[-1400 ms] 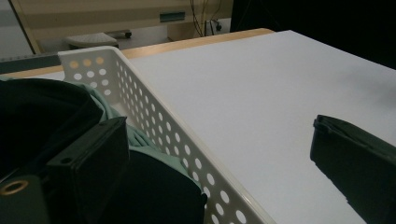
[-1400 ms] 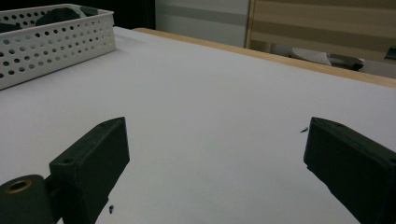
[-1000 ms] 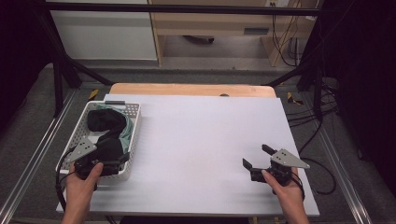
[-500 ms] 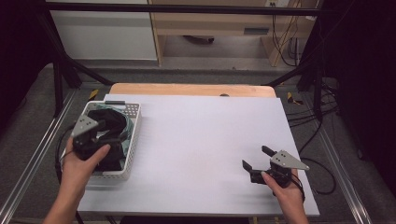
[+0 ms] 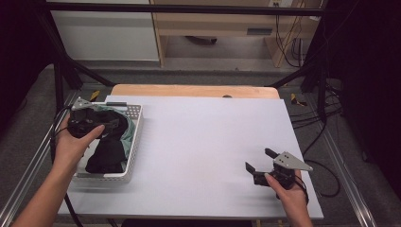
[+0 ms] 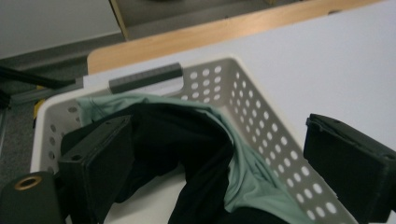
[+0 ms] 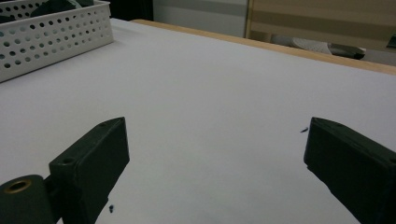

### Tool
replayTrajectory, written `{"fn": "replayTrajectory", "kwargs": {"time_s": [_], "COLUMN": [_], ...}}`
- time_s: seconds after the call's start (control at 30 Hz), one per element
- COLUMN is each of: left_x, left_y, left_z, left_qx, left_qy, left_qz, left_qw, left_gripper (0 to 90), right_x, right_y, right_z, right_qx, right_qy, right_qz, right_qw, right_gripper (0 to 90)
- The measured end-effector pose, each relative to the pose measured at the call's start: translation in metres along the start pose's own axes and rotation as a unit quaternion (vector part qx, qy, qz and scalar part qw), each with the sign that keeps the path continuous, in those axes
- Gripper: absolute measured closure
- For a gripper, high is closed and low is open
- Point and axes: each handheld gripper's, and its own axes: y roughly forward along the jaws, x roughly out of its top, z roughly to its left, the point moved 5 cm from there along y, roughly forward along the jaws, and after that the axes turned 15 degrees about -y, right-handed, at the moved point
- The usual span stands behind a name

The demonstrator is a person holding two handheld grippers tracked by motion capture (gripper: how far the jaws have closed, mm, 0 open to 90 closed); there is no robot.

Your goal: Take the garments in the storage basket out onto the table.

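**Clothes not yet out of the basket**

Nearest, at the counter's (image 5: pixel 203 142) front right: right tongs (image 5: pixel 259 165) resting low over bare white surface, jaws spread wide, nothing between them. Same seen in the right gripper view (image 7: pixel 215 172), with only blank counter ahead and the basket's perforated wall (image 7: pixel 51 37) far off at upper left.

Farther back on the left: left tongs (image 5: pixel 111 124) held over the white perforated basket (image 5: pixel 135 137), jaws wide apart and gripping nothing. In the left gripper view, tongs (image 6: pixel 215 158) poised just above the clothes, one jaw over the black garment (image 6: pixel 187 154), the other out past the basket's side wall (image 6: pixel 275 140). Black garment heaped inside the basket, draped over a pale green garment (image 6: pixel 243 172); both fully within the walls. Whether a jaw touches cloth: not clear.

Progress, by the look of it: early. No garment lifted, none laid on the counter. Left to do: closing on the black cloth, pulling it free of the green one, carrying it out.
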Motion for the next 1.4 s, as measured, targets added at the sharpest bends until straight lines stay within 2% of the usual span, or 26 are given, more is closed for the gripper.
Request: {"fn": "replayTrajectory", "kwargs": {"time_s": [0.03,0.2,0.3,0.33,0.53,0.63,0.8,1.13,1.4], "left_x": [-0.003,-0.007,-0.011,-0.011,-0.013,-0.014,-0.016,-0.023,-0.025], "left_y": [0.007,0.018,0.026,0.027,0.033,0.037,0.038,0.049,0.056], "left_z": [0.000,0.003,0.003,0.003,0.005,0.007,0.008,0.009,0.010], "left_qx": [0.002,0.013,0.008,0.007,0.003,0.016,0.019,0.021,0.020], "left_qy": [0.005,0.011,0.010,0.015,0.017,0.023,0.020,0.026,0.024], "left_qz": [0.011,0.022,0.038,0.041,0.049,0.054,0.056,0.071,0.088], "left_qw": [0.9999,0.9996,0.9992,0.9990,0.9987,0.9982,0.9980,0.9969,0.9957], "left_gripper": [8.4,8.2,7.8,7.8,7.5,7.5,7.9,8.4,9.1], "right_x": [0.000,0.000,0.000,0.000,0.001,0.002,0.001,0.001,-0.001], "right_y": [-0.001,0.000,0.001,0.001,0.000,-0.001,0.000,0.002,0.002], "right_z": [0.000,0.001,0.002,0.002,0.001,0.002,0.004,0.006,0.006], "right_qx": [-0.001,0.004,0.006,0.006,0.004,0.007,0.013,0.015,0.015], "right_qy": [0.001,0.003,0.000,-0.002,-0.003,-0.004,-0.007,-0.007,-0.002], "right_qz": [0.000,0.002,0.003,0.004,0.003,0.003,0.007,0.010,0.013], "right_qw": [1.0000,1.0000,1.0000,1.0000,1.0000,1.0000,0.9999,0.9998,0.9998], "right_gripper": [6.8,6.4,6.1,6.0,5.8,5.8,5.8,5.1,5.1]}}
